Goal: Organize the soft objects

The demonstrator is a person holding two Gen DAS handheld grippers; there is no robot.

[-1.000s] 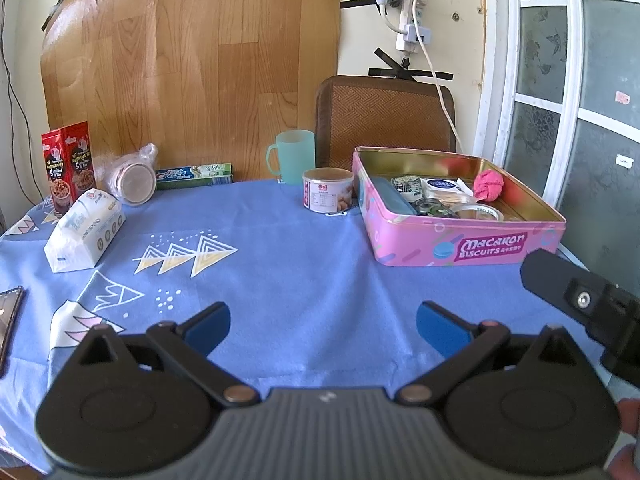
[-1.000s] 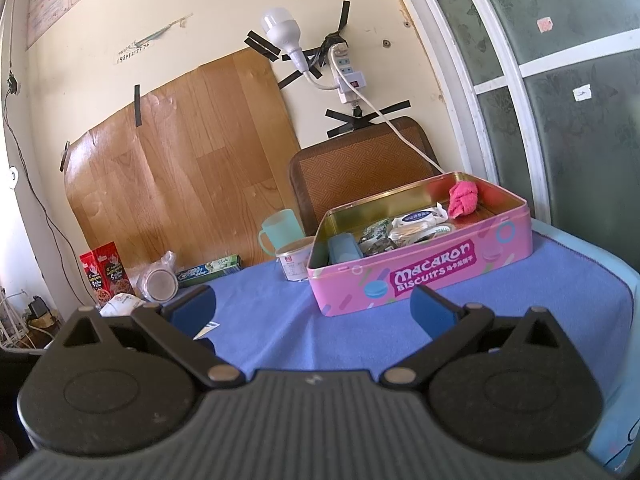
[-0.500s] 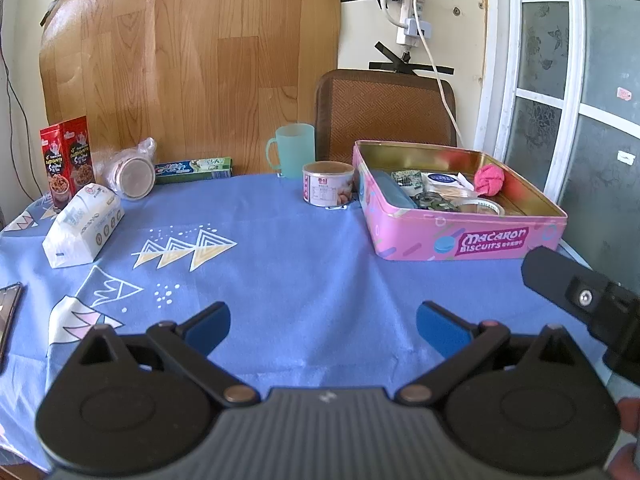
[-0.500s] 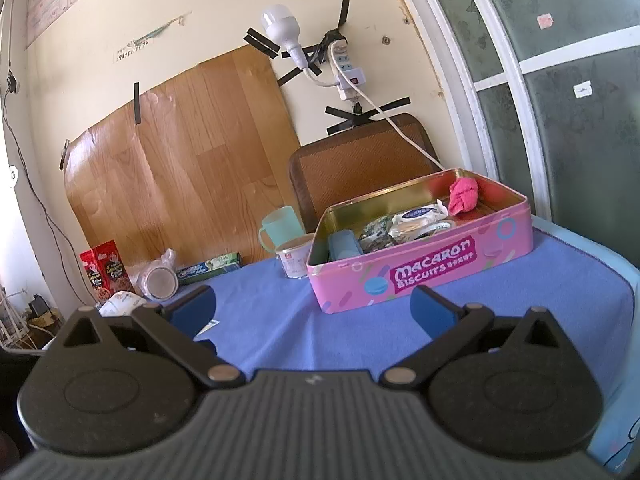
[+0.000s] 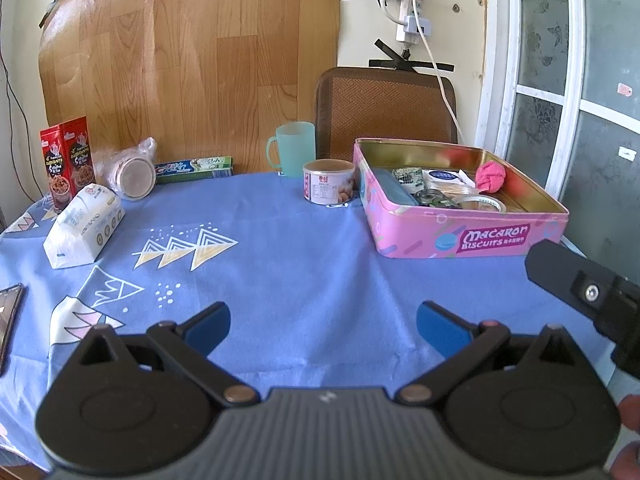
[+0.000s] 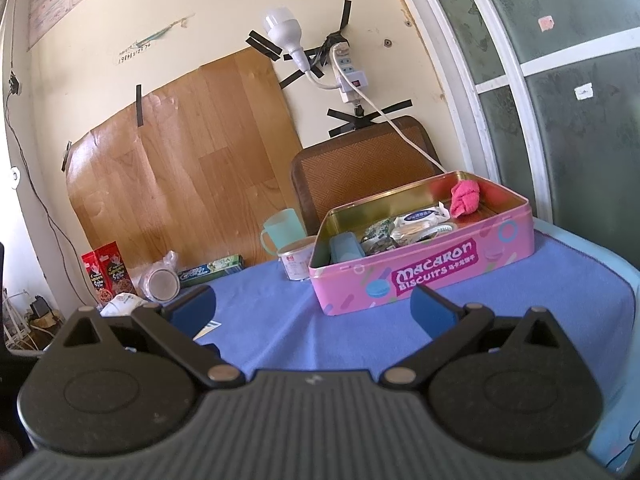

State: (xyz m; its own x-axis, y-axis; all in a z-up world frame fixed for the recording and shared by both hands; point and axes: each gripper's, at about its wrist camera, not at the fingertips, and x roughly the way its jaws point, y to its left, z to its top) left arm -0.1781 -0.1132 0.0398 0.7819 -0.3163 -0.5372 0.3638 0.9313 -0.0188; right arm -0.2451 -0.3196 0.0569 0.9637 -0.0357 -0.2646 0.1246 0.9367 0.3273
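Soft targets as I read them: the pink knotted cloth sits at the far right inside the pink biscuit tin, leaning near the far wall; the white tissue pack lies on its side at the far left of the tabletop, well apart from the tin. Both tools are empty with fingers spread wide: left tool hangs over bare blue cloth near the front edge, right tool is just short of the tin's near wall. Likely step: reach for one soft item, nothing gripped yet. Advice: right tool takes the pink cloth, coming in over the tin rim from above, and pinches the knot's bulk, not a loose edge, so it doesn't unravel or drag the wrapped snack packets beside it. Left tool suits the tissue pack; grip across its narrow width, light squeeze, since the film will likely slip and crush. Readable text: tin front says "Macaron BISCUITS" plus small characters I can't read. Small can just left of the tin has a red label, illegible. Red cereal-type boxes and a green toothpaste box at the far left: print too small. Teal mug sits behind the can.
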